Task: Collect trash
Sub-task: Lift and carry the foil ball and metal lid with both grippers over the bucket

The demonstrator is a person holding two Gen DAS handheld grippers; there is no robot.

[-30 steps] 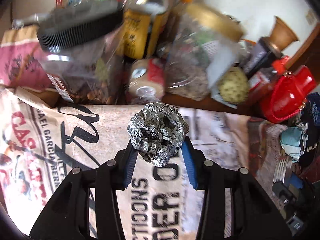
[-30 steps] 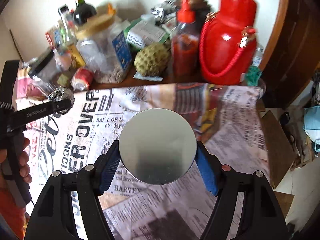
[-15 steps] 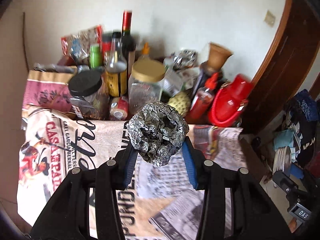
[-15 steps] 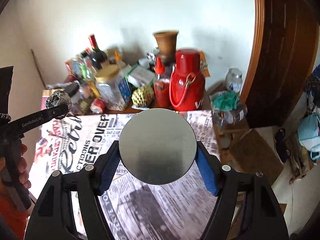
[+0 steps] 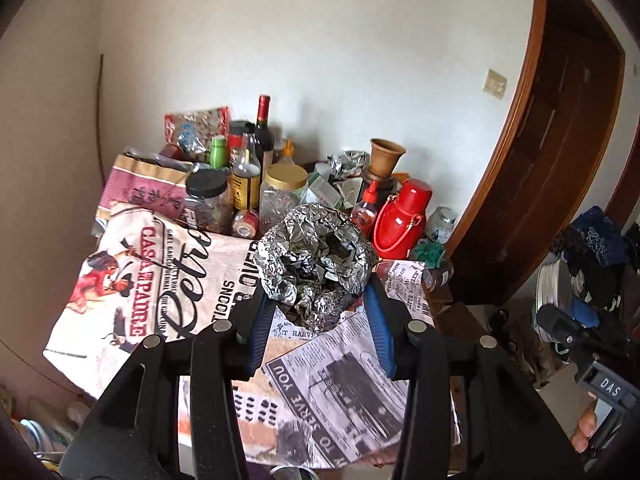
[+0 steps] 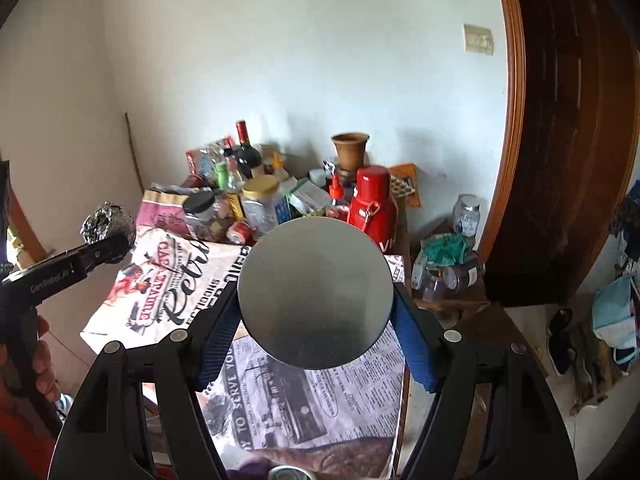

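White wall [image 5: 360,60] is seen behind a table [image 6: 400,384] pushed into the corner, with a dark wooden door frame [image 5: 516,128] at the right. Most of the tabletop is covered by a printed newspaper-style cloth [image 5: 160,280], and its far edge is crowded with bottles and jars: a wine bottle [image 5: 264,128], a jar with a gold lid [image 5: 285,192], a jar with a black lid [image 5: 208,204], a clay pot [image 5: 386,156] and a red flask [image 5: 402,220] with a rope handle.

A crumpled ball of aluminium foil [image 5: 316,264] is held by the left gripper [image 5: 320,312]; its blue pads [image 5: 262,324] are closed against both sides of the ball, which is lifted clear of the cloth. From the right wrist view the same foil ball [image 6: 109,222] is seen at the tip of the left gripper [image 6: 108,244], raised well above the table's left side and well apart from the right gripper.

A flat round metal disc [image 6: 316,292], likely a can lid, is clamped edge-on between the blue pads [image 6: 414,348] of the right gripper [image 6: 316,344], the jaws being spread about as wide as the disc. It is held in the air above the near part of the cloth [image 6: 320,400]. Whether it belongs to a deeper object cannot be told, since only its flat grey face is shown.
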